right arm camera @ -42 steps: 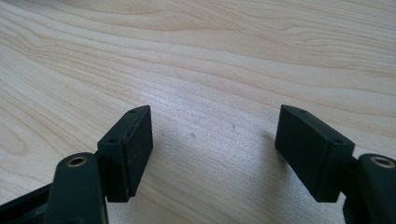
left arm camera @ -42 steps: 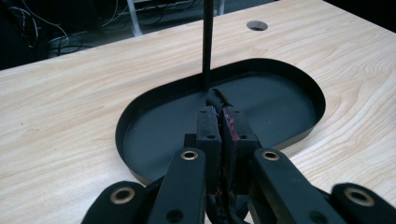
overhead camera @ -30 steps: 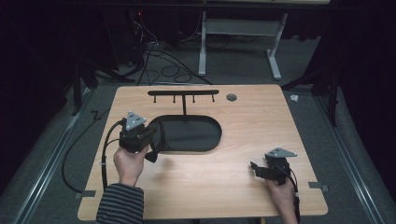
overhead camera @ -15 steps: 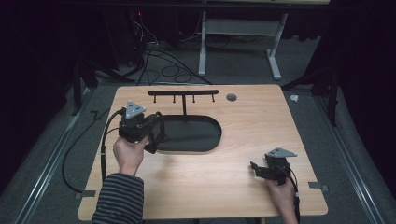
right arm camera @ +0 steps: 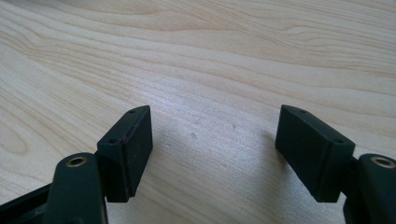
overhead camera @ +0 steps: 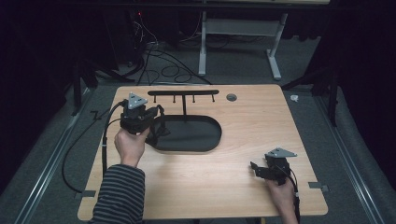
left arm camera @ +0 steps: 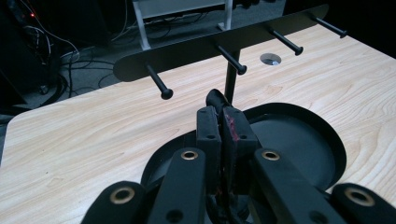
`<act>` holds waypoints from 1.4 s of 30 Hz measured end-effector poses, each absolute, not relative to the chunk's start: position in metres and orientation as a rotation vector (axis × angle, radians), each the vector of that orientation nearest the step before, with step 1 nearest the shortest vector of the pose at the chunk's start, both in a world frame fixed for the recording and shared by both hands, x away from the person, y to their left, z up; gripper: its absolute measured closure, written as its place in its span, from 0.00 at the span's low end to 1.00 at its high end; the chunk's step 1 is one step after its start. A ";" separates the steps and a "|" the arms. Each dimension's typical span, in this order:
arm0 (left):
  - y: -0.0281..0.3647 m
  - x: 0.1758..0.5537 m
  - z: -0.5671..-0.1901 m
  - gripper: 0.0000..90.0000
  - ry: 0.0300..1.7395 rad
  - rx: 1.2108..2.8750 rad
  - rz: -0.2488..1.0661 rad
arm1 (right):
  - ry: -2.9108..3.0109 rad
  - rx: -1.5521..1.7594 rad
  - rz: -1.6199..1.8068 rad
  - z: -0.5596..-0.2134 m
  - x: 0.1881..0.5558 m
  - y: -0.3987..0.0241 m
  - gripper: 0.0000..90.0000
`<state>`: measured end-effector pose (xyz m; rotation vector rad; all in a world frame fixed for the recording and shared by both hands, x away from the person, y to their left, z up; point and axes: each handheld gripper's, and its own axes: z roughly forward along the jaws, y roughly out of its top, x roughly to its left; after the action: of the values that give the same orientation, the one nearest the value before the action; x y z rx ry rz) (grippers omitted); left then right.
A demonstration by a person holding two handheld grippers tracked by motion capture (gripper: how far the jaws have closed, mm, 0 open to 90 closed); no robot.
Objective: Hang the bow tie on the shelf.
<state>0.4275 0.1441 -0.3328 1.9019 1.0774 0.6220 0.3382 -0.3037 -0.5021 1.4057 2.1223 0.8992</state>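
Observation:
A black rack stands at mid-table: an oval base (overhead camera: pixel 201 135) with a thin post that carries a bar (overhead camera: pixel 183 93) with several pegs. My left gripper (overhead camera: pixel 156 122) hovers over the base's left end, shut on a small black object (left arm camera: pixel 215 97). Only the tip of that object pokes out beyond the jaws, and I cannot tell what it is. From the left gripper (left arm camera: pixel 222 115) the bar (left arm camera: pixel 201 46) lies just ahead and above, with its nearest peg (left arm camera: pixel 159 84) to the left. My right gripper (overhead camera: pixel 258 168) rests low near the table's front right, open (right arm camera: pixel 215 123), with bare wood between its pads.
A round grommet hole (overhead camera: pixel 231 97) sits in the wooden table (overhead camera: pixel 261 121) behind the rack's right end. The left gripper's cable (overhead camera: pixel 106 135) loops off the table's left edge. Dark floor with cables and a white desk frame (overhead camera: pixel 238 42) lies beyond the far edge.
My left gripper has lifted from the base's left end and moved back toward the bar, still shut on the black object. The right gripper has stayed put.

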 end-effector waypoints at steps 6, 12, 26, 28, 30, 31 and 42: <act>0.144 0.433 -0.329 0.96 1.079 1.899 0.631 | 2.122 1.405 0.901 -0.502 0.338 -0.304 0.32; 0.145 0.439 -0.328 0.96 1.095 1.883 0.638 | 2.122 1.408 0.903 -0.502 0.338 -0.304 0.32; 0.149 0.455 -0.326 0.96 1.133 1.886 0.640 | 2.121 1.408 0.903 -0.502 0.338 -0.304 0.32; 0.149 0.457 -0.326 0.96 1.139 1.882 0.643 | 2.121 1.408 0.902 -0.502 0.338 -0.304 0.32; 0.150 0.459 -0.325 0.96 1.143 1.878 0.645 | 2.122 1.408 0.902 -0.502 0.338 -0.304 0.32; 0.150 0.459 -0.325 0.95 1.144 1.878 0.647 | 2.121 1.408 0.902 -0.502 0.338 -0.304 0.32; 0.148 0.471 -0.328 0.95 1.174 1.872 0.654 | 2.122 1.408 0.901 -0.502 0.338 -0.304 0.32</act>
<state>0.4713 0.1484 -0.3279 1.8723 1.1736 0.6535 0.3381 -0.3038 -0.5021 1.4084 2.1222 0.9015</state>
